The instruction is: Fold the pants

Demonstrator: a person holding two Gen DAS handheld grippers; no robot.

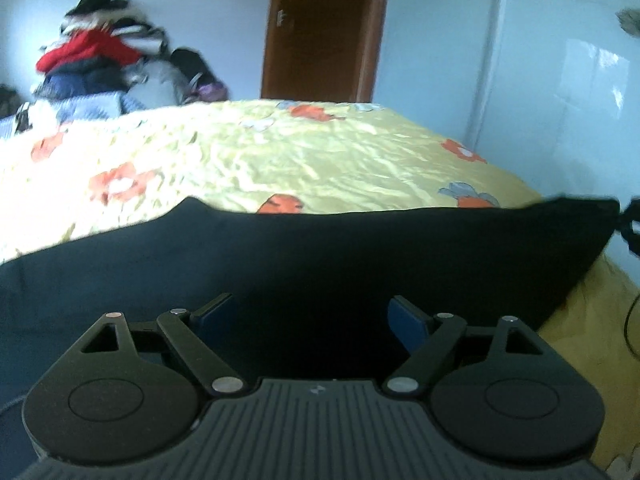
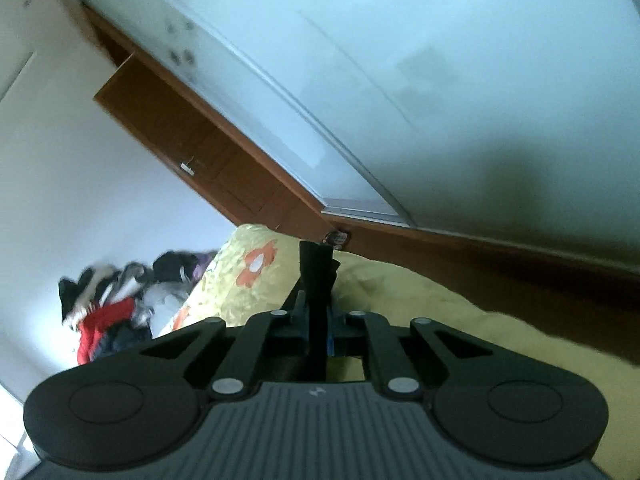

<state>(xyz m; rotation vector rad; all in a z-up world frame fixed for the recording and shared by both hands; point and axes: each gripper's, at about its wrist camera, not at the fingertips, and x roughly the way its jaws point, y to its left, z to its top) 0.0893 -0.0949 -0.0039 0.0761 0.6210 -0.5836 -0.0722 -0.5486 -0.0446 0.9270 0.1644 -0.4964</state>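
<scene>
Seen from the left wrist only: black pants [image 1: 304, 248] spread as a wide dark band across the near part of the yellow flowered bedspread [image 1: 280, 160], long axis running side to side, one end reaching toward the right edge of the bed. Left gripper [image 1: 310, 320] hovering over the near edge of the pants, jaws spread wide, blue pads [image 1: 406, 322] apart with only dark cloth beneath, nothing pinched. Beyond the bed, a clothes pile [image 1: 100, 60] and a brown door [image 1: 324, 28].

Seen from the right wrist only, in a strongly tilted view: right gripper [image 2: 318, 312] clamped tight on a narrow fold of the pants [image 2: 316, 272], the cloth standing up past the fingertips above the bedspread [image 2: 400, 300]. A frosted wardrobe panel [image 2: 400, 80] behind.
</scene>
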